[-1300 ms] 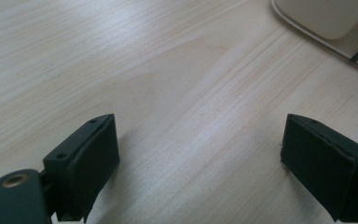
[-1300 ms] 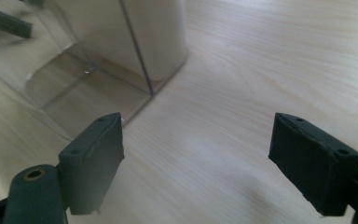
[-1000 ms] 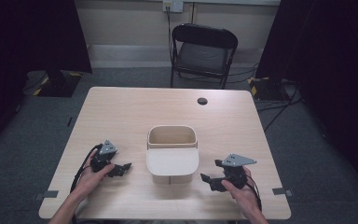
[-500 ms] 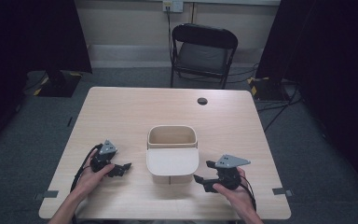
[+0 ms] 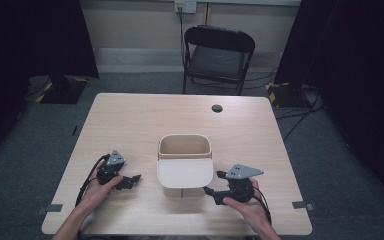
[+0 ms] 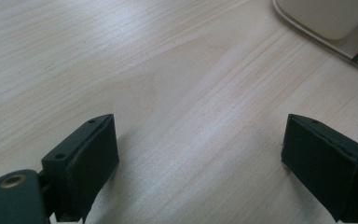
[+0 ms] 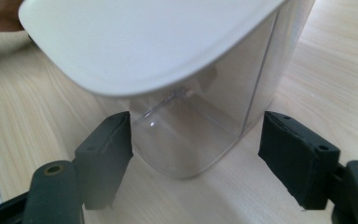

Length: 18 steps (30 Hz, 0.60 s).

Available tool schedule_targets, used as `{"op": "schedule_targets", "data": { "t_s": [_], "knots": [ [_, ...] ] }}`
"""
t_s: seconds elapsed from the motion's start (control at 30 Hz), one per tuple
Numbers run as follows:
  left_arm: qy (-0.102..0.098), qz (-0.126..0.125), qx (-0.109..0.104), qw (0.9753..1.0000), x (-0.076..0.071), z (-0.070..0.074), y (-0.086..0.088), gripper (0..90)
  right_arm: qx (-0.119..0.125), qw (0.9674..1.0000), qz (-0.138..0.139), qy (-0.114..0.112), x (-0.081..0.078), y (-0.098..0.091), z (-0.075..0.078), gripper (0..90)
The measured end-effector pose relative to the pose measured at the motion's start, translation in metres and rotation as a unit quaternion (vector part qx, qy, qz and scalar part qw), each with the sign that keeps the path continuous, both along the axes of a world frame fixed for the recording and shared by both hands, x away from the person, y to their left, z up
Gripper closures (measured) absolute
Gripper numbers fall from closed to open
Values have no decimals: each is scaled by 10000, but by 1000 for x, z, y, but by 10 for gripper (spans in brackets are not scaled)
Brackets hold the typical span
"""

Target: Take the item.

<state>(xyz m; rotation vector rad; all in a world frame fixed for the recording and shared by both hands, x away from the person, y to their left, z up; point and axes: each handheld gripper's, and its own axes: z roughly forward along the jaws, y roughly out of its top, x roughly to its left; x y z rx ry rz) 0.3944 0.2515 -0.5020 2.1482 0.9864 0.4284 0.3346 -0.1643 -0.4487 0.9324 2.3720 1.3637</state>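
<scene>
A clear plastic bin (image 5: 185,165) with a white lid (image 5: 185,173) over its near half stands at the table's middle front; its far half is uncovered. My left gripper (image 5: 132,180) lies open on the table to the bin's left, a short gap away. Between its jaws, the left gripper (image 6: 198,140) has bare wood, and the bin's corner (image 6: 335,18) sits at the top right. My right gripper (image 5: 214,182) is open at the bin's near right corner. In the right gripper view, that gripper (image 7: 198,135) has the bin's clear corner (image 7: 191,140) between its jaws, under the lid (image 7: 135,42).
The wooden table (image 5: 130,120) has a small black round hole (image 5: 217,108) at the far right of centre. A black folding chair (image 5: 219,55) stands behind the far edge. Dark curtains hang at both sides.
My right gripper has moved left, up to the bin's near right corner. The left gripper and the bin have stayed put.
</scene>
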Motion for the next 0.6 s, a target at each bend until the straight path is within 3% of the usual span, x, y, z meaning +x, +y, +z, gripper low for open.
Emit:
{"op": "schedule_targets", "data": {
  "t_s": [0.27,0.6],
  "knots": [
    [1,4,9,10000,0,0,0,100,7,9996,231,-166,0,7,8,265],
    [0,8,-4,10000,0,0,0,99,130,9995,243,-127,0,9,9,273]
  ]
}}
